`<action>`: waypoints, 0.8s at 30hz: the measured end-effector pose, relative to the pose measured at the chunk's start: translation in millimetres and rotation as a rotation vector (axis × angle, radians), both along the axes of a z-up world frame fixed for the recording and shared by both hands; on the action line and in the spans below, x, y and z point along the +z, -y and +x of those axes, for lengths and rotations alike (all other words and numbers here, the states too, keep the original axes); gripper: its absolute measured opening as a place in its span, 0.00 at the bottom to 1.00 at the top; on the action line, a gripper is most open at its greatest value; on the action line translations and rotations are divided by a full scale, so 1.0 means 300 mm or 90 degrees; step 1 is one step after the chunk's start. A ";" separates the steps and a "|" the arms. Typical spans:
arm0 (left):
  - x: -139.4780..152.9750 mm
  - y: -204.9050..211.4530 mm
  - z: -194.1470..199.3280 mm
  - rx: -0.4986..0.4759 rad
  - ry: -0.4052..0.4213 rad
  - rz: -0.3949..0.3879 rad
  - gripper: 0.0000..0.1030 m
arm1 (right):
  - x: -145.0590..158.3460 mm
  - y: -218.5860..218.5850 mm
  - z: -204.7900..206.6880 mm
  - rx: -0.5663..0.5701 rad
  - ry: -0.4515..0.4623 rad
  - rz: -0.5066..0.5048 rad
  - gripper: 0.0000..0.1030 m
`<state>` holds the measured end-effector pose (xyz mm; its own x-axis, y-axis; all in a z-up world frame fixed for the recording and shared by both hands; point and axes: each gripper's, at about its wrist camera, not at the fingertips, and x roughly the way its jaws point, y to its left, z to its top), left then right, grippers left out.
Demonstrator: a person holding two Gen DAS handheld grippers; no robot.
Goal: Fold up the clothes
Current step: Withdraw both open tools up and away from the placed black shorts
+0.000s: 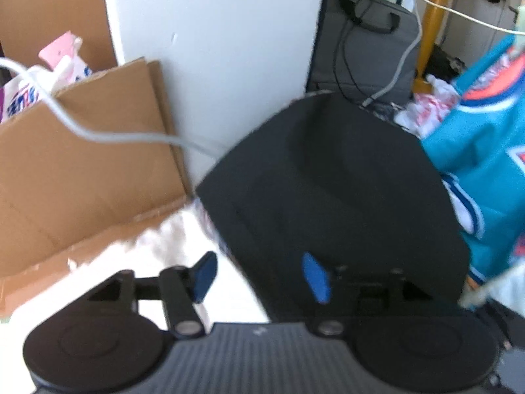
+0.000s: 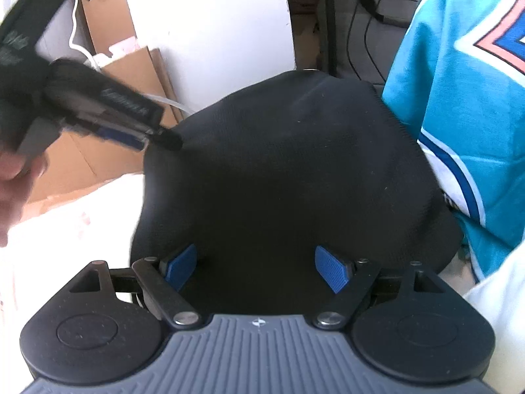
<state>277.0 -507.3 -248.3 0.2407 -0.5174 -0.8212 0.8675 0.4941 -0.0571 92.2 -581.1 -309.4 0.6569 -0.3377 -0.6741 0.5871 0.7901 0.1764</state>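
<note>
Your left gripper [image 1: 261, 277] has its jaws standing apart, nothing pinched between the blue pads [image 1: 315, 277]; one pad sits over the white surface [image 1: 82, 295] and the other over the near left edge of the black garment [image 1: 328, 180], though the blur makes it hard to say whether either pad brushes the cloth. In the right wrist view, your left gripper [image 2: 167, 139] reaches in from the upper left with your hand [image 2: 13, 180] behind it, its tip at the far left edge of the black garment [image 2: 279, 170]; whether it touches the fabric there you cannot tell. Your right gripper [image 2: 257, 267] also has its jaws spread wide, both blue pads [image 2: 331, 267] hovering over the near edge of the black garment with only flat cloth showing between them, not gripped. The black garment lies folded into a compact, rounded shape on the white surface [image 2: 39, 256], in the middle of both views. Just beside it on the right, touching its edge, is a teal jersey [image 2: 459, 82] with white, blue and orange trim. Beyond the garment's left side, a cardboard box [image 1: 82, 170] leans against a white wall [image 1: 213, 49], and a pale cable [image 1: 115, 136] trails across it.
</note>
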 end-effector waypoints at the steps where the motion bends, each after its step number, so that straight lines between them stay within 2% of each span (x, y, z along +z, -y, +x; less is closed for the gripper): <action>1: 0.016 -0.024 -0.011 0.003 -0.003 -0.001 0.68 | 0.018 -0.005 0.002 0.011 -0.001 0.002 0.82; 2: 0.032 -0.047 -0.019 0.012 -0.008 -0.003 0.76 | 0.042 -0.011 -0.002 0.018 -0.001 0.000 0.82; 5: 0.074 -0.099 -0.039 0.061 -0.014 0.004 0.88 | 0.120 -0.008 -0.007 0.027 -0.015 0.006 0.84; 9: 0.141 -0.149 -0.100 0.095 -0.001 0.017 0.93 | 0.205 0.023 -0.018 0.005 -0.034 0.058 0.96; 11: 0.181 -0.177 -0.130 0.105 0.006 0.021 0.99 | 0.234 0.031 -0.032 -0.015 -0.037 0.079 0.96; 14: 0.235 -0.217 -0.171 0.113 0.017 0.024 0.99 | 0.290 0.007 -0.040 -0.013 -0.049 0.064 0.96; 17: 0.288 -0.256 -0.209 0.120 0.031 0.019 1.00 | 0.335 -0.010 -0.048 -0.022 -0.059 0.079 0.96; 22: 0.369 -0.329 -0.237 0.150 -0.009 -0.010 1.00 | 0.438 -0.055 -0.088 -0.038 -0.076 0.086 1.00; 24: 0.398 -0.353 -0.252 0.151 0.008 -0.005 1.00 | 0.487 -0.075 -0.095 -0.040 -0.081 0.087 1.00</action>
<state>201.3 -401.3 -128.8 0.3663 -0.4523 -0.8132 0.7281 0.6835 -0.0522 63.8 -558.7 -163.4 0.5440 -0.2751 -0.7927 0.6592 0.7246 0.2009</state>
